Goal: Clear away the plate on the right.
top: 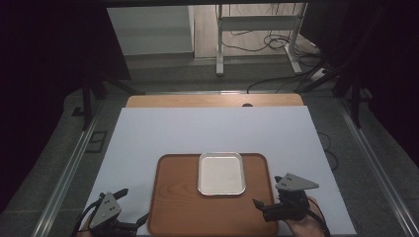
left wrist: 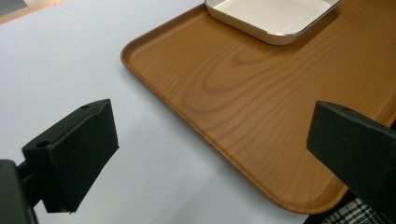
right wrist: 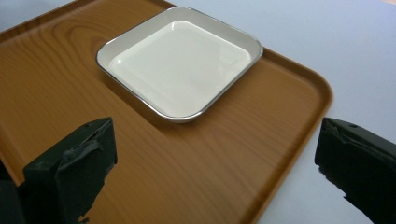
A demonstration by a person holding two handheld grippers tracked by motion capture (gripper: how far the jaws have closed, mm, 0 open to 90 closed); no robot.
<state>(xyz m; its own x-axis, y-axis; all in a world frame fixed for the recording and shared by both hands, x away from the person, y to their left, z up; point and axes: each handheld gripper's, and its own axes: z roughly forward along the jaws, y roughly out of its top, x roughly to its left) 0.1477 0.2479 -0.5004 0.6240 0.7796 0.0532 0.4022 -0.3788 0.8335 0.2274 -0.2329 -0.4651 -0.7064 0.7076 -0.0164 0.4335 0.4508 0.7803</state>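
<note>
Both hand-held grippers (top: 132, 221) (top: 258, 205) wide open, empty, beside wooden tray (top: 178, 207); square dish (top: 221, 173) flat, edges parallel to tray's

White dish (top: 221, 173) on wooden tray (top: 178, 207); claws apparently apart.

We note a table (top: 148, 138) with a white surface over a wooden top. On it lies a wooden tray (top: 178, 207), near the front edge, flat.
</note>
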